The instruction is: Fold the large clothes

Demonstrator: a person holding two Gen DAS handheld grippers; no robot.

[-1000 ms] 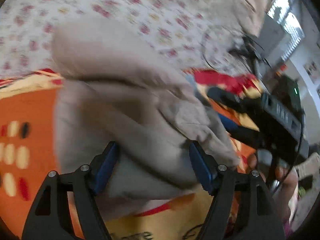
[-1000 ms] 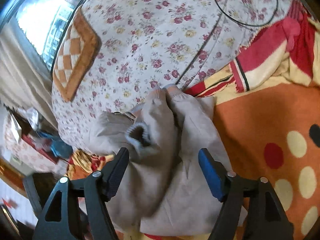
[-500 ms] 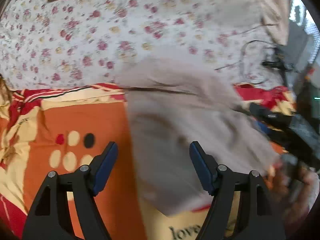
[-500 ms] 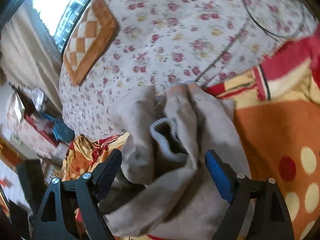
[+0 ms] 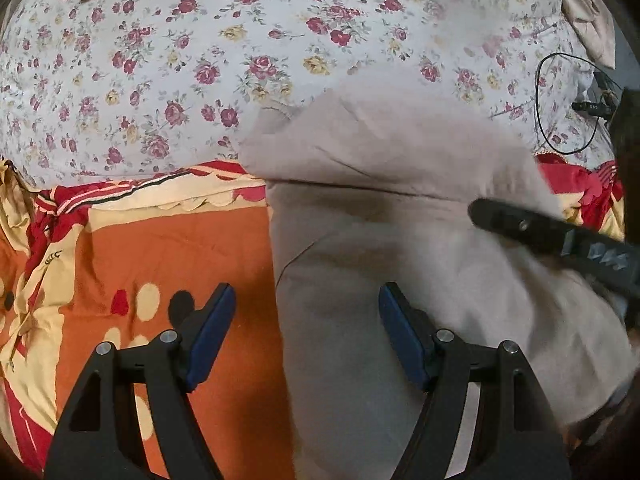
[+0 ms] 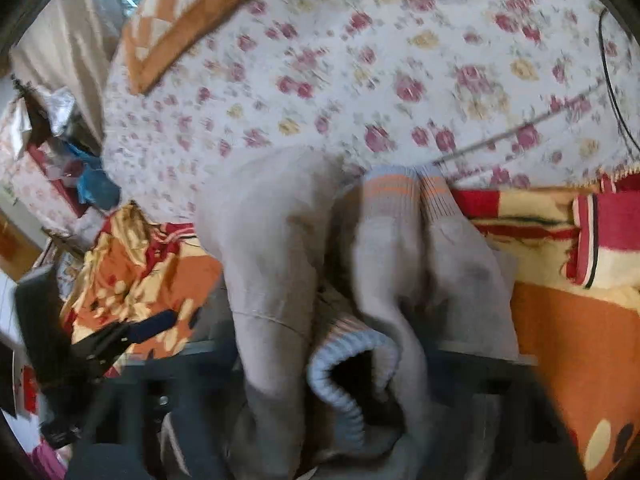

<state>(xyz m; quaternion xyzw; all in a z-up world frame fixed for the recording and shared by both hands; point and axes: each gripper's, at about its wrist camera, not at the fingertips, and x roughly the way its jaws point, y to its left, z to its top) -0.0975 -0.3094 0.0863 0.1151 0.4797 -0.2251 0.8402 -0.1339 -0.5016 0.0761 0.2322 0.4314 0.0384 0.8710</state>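
Observation:
A beige-grey sweatshirt (image 5: 400,208) lies folded over on the orange dotted blanket (image 5: 168,248), its far edge on the floral sheet. My left gripper (image 5: 306,316) is open and empty above its left edge. In the right wrist view the sweatshirt (image 6: 272,240) is bunched, with two ribbed striped cuffs (image 6: 404,192) and a ribbed opening (image 6: 352,364) showing. My right gripper is blurred and buried under the cloth there, so I cannot tell how its jaws stand. It also shows in the left wrist view (image 5: 560,240) as a dark bar on the garment's right side.
A floral sheet (image 5: 240,48) covers the bed beyond the blanket. An orange checked cushion (image 6: 180,12) lies at the far left. A black cable loop (image 5: 560,104) lies at the right. Clutter and a curtain (image 6: 60,52) stand off the bed's left side.
My left gripper has let go of the sweatshirt and drawn back to the left. The garment has dropped flatter on the bed. My right gripper has pushed in under the cloth.

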